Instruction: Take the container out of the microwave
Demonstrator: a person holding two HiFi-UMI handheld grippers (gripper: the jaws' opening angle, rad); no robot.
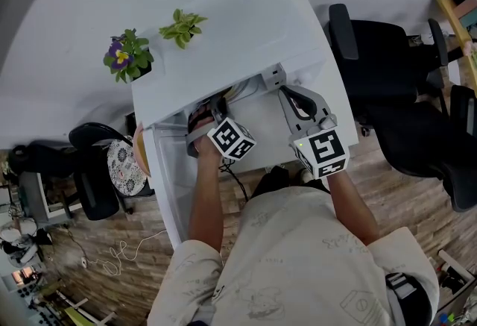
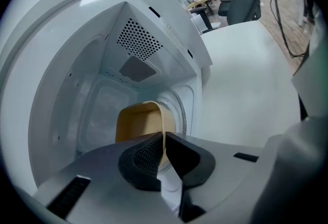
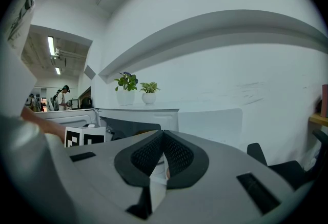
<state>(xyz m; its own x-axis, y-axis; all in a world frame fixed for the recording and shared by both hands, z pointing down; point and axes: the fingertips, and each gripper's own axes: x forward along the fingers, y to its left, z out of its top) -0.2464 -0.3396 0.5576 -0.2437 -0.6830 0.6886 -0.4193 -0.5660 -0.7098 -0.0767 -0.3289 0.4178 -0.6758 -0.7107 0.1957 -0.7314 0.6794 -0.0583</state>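
Observation:
The white microwave (image 1: 246, 26) stands open in front of me. In the left gripper view a tan container (image 2: 138, 123) sits inside its white cavity (image 2: 77, 89). My left gripper (image 2: 164, 142) reaches into the cavity and is shut on the container's near rim, which runs between the two pads. In the head view that gripper (image 1: 212, 110) disappears into the opening and the container is hidden. My right gripper (image 1: 277, 86) hovers outside, to the right of the opening. Its pads (image 3: 163, 136) meet with nothing between them.
Two potted plants (image 1: 128, 54) (image 1: 182, 26) stand on top of the microwave. Black office chairs (image 1: 387, 71) are close on the right. A chair with a patterned cushion (image 1: 123, 166) is on the left. A white cable (image 1: 112, 257) lies on the wooden floor.

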